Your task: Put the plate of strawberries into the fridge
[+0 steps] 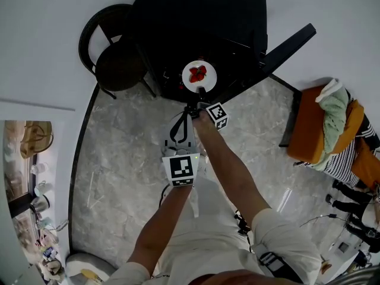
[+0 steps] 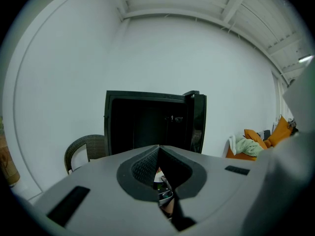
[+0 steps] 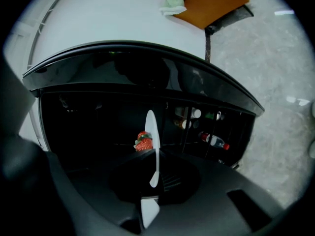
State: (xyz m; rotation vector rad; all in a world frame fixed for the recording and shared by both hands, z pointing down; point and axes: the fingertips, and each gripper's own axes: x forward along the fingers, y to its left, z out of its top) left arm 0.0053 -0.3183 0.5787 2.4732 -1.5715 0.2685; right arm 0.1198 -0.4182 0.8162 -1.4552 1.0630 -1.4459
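A white plate (image 1: 199,77) with red strawberries (image 1: 198,72) hangs in front of the open black fridge (image 1: 196,16). My right gripper (image 1: 202,92) is shut on the plate's near rim. In the right gripper view the plate (image 3: 150,132) shows edge-on between the jaws of this gripper (image 3: 155,181), with the strawberries (image 3: 143,142) on its left side against the dark fridge interior (image 3: 98,122). My left gripper (image 1: 189,108) is just behind and left of the right one, holding nothing. In the left gripper view this gripper (image 2: 158,149) has its jaws meeting, pointing at the fridge (image 2: 147,122).
The fridge door (image 1: 291,43) stands open to the right, with bottles (image 3: 212,140) on its shelf. A dark wicker chair (image 1: 116,58) stands left of the fridge. An orange seat with clothes (image 1: 317,129) is on the right. Grey marble floor lies below.
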